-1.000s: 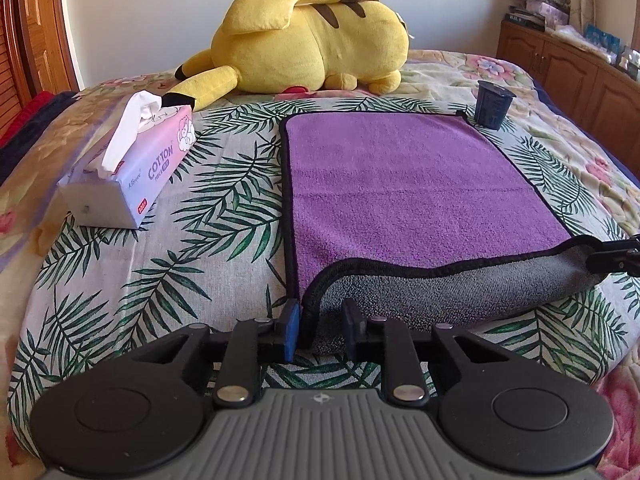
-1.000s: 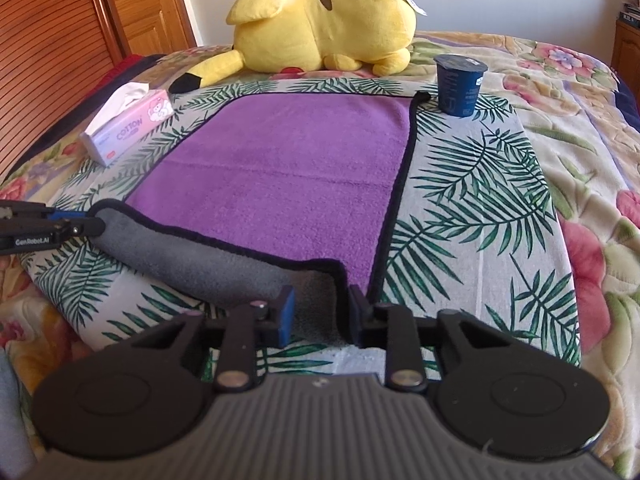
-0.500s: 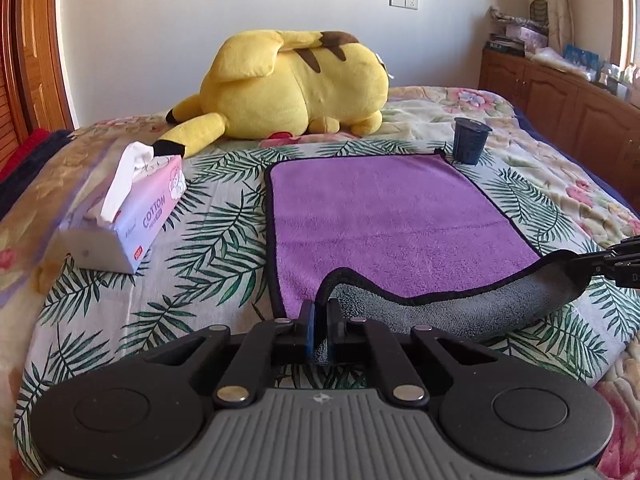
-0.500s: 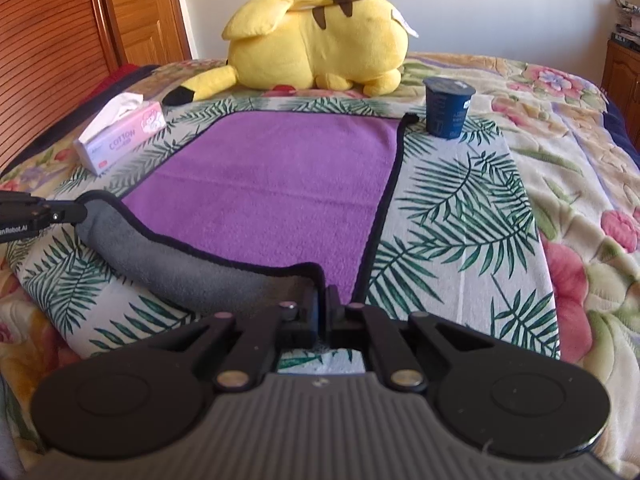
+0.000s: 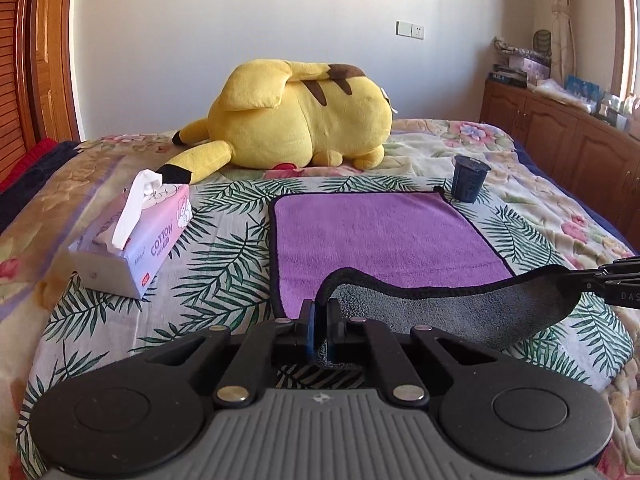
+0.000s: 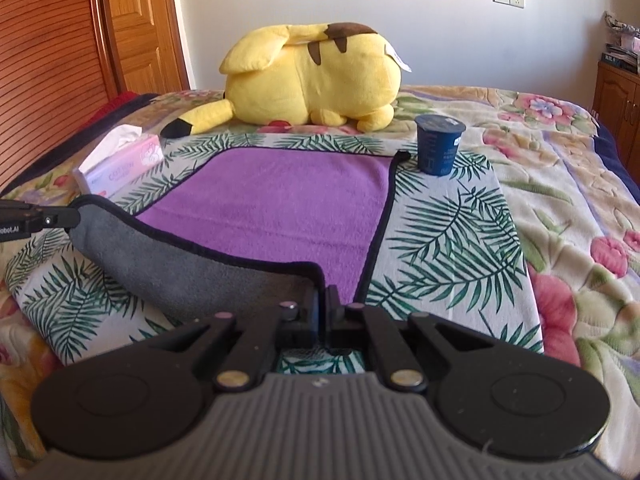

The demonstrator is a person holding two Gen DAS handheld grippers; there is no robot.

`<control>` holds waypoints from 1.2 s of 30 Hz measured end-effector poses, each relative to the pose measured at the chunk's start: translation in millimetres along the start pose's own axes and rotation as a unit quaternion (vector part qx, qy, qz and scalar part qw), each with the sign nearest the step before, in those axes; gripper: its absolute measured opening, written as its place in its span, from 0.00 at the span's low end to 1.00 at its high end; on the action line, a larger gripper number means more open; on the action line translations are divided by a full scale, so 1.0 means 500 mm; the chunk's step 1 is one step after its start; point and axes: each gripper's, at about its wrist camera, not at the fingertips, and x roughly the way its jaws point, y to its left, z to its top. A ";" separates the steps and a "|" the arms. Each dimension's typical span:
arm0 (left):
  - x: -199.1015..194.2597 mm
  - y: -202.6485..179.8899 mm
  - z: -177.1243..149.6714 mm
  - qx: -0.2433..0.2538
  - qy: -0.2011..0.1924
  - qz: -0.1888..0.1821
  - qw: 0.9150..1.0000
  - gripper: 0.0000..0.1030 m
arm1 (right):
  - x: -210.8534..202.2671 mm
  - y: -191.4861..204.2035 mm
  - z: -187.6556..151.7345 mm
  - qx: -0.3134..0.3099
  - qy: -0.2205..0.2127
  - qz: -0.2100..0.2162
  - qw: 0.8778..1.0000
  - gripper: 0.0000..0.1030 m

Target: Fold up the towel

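Purple microfibre towel with grey underside and black hem (image 5: 384, 236) lies flat on the palm-leaf patterned bedspread (image 5: 224, 256), near edge lifted and curled over so the grey side shows. Left gripper (image 5: 320, 320) is clamped on the near-left corner, cloth pinched between its fingers directly ahead of the camera. Right gripper (image 6: 322, 304) is clamped on the near-right corner the same way. Lifted edge sags between the two, off the bed. Far edge stays down. Dark blue plastic cup (image 6: 438, 144) stands just beside the far-right corner. Pink tissue box (image 5: 132, 240) sits left of towel, apart. Yellow plush toy (image 5: 296, 120) lies beyond the far edge.
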 end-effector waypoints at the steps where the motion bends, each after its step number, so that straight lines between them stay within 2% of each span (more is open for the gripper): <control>1: -0.001 0.000 0.002 0.000 -0.002 -0.001 1.000 0.00 | -0.001 0.000 0.002 0.000 -0.003 0.000 1.000 0.04; 36: 0.026 -0.001 0.080 0.021 -0.029 -0.020 0.999 0.00 | 0.024 -0.014 0.080 -0.034 -0.053 -0.003 0.998 0.04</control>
